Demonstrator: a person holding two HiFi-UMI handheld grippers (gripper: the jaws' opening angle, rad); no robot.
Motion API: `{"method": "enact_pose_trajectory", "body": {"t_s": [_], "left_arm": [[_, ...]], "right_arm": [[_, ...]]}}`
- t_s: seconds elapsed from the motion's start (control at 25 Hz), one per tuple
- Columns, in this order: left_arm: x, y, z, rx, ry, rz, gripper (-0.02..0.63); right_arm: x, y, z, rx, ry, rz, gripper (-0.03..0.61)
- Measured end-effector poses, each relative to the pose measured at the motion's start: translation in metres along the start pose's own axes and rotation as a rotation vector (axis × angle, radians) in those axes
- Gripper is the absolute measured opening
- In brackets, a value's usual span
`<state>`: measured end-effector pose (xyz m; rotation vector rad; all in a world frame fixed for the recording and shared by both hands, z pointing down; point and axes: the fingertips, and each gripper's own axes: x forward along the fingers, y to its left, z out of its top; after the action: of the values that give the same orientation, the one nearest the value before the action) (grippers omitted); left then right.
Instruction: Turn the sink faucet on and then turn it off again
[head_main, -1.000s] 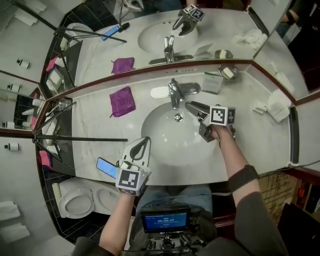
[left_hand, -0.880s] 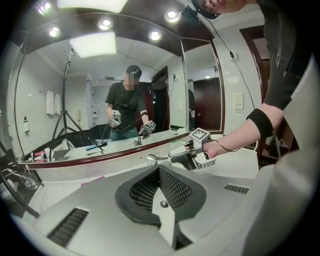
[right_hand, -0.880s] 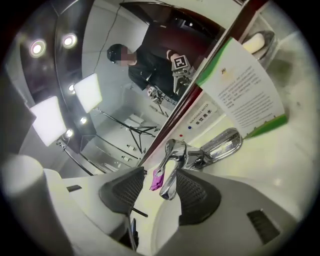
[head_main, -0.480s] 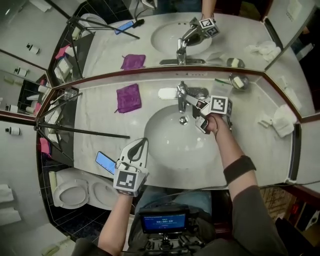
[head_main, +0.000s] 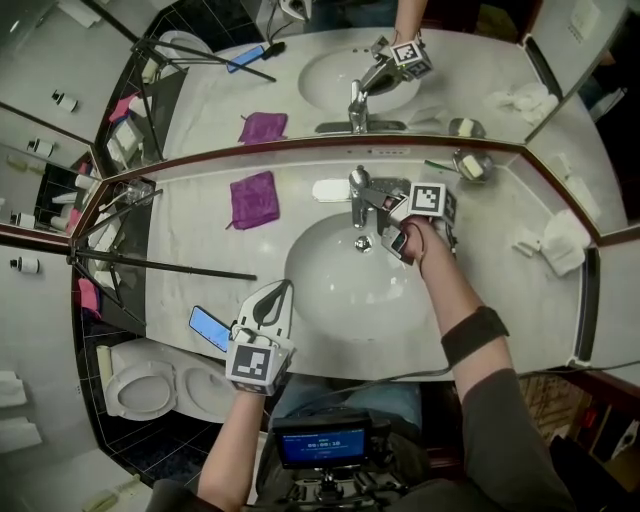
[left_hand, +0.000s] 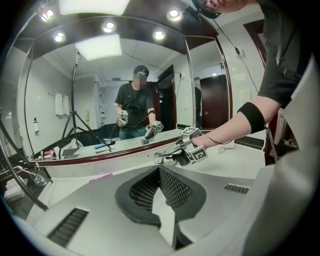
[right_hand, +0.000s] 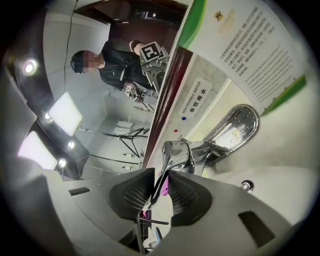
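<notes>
A black tripod (head_main: 150, 265) leans across the left end of the counter (head_main: 190, 250), with a purple cloth (head_main: 254, 199) lying flat near the mirror and a blue phone (head_main: 209, 327) at the front edge. Just beside the phone, the left gripper (head_main: 280, 292) hovers at the front rim of the sink (head_main: 340, 290), its fingers clenched together on nothing. The chrome faucet (head_main: 357, 195) stands behind the basin, at the middle of the counter. The right gripper (head_main: 390, 207) reaches it from the right; its fingers have just been closing and now grasp the tip of the faucet lever (right_hand: 176, 154). Farther right sit a soap dish (head_main: 472, 166) and a white towel (head_main: 560, 240).
</notes>
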<state>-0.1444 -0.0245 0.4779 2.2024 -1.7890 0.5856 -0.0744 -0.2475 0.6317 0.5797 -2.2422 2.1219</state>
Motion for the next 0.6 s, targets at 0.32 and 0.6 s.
{"method": "enact_pose_trajectory", "body": {"t_s": [0.32,0.6], "left_arm": [[0.0,-0.004,-0.007,0.023,-0.004,-0.01,0.0],[-0.004,0.001,-0.011,0.026,0.003,-0.003,0.0]], "right_arm": [[-0.006,-0.006,0.003,0.015,-0.017,-0.179,0.066],[-0.009,-0.009,0.001,0.034,-0.059,-0.269,0.06]]}}
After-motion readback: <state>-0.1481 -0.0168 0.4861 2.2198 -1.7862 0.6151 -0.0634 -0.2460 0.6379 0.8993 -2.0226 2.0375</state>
